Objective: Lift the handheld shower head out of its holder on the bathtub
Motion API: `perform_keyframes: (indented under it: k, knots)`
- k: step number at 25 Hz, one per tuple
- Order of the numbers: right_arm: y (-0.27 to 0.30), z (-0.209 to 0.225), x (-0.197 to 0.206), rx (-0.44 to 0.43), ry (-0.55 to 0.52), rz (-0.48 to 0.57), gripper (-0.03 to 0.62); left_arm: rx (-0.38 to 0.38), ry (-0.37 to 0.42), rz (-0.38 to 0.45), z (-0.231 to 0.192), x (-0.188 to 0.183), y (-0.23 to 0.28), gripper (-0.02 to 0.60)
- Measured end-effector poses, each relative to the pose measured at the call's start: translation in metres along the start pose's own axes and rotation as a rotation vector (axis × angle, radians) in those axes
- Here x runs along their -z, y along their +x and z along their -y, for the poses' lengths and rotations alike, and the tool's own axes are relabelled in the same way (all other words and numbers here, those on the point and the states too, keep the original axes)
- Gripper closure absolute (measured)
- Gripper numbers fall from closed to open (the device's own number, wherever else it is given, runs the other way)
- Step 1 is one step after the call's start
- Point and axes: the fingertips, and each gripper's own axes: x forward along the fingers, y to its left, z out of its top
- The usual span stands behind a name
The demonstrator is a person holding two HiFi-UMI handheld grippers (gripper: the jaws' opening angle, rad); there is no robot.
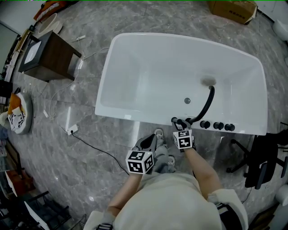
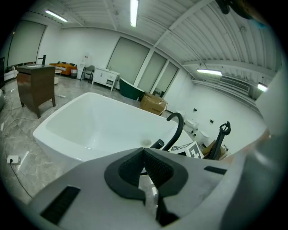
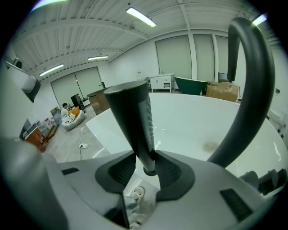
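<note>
The black handheld shower head [image 3: 132, 121] stands upright at the near rim of the white bathtub [image 1: 135, 117], beside the curved black spout [image 1: 207, 105]. In the right gripper view my right gripper [image 3: 146, 168] is shut on the narrow lower end of its handle, with both pads against it. The head view shows that gripper [image 1: 180, 122] at the tub's edge, left of the black knobs [image 1: 218, 126]. My left gripper [image 1: 150, 141] hangs lower left over the floor. Its pads meet at the tips with nothing between them [image 2: 144, 152].
A dark wooden cabinet [image 1: 49, 56] stands at the far left. A white cable with a power strip [image 1: 72, 130] lies on the marble floor left of the tub. A black chair [image 1: 263, 157] is at the right, and a cardboard box [image 1: 231, 9] lies beyond the tub.
</note>
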Motion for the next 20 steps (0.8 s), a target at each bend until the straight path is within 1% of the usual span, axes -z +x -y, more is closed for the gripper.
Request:
perform_keyframes:
  k: [5,20]
  knots:
    - [-0.008,0.001,0.004,0.01,-0.007,0.004,0.451,0.01,0.005,0.001,0.007,0.004,-0.005,0.561]
    - [-0.056,-0.008,-0.009,0.013,-0.028,0.101,0.453,0.023,0.018,0.022,0.03,0.023,-0.03,0.561]
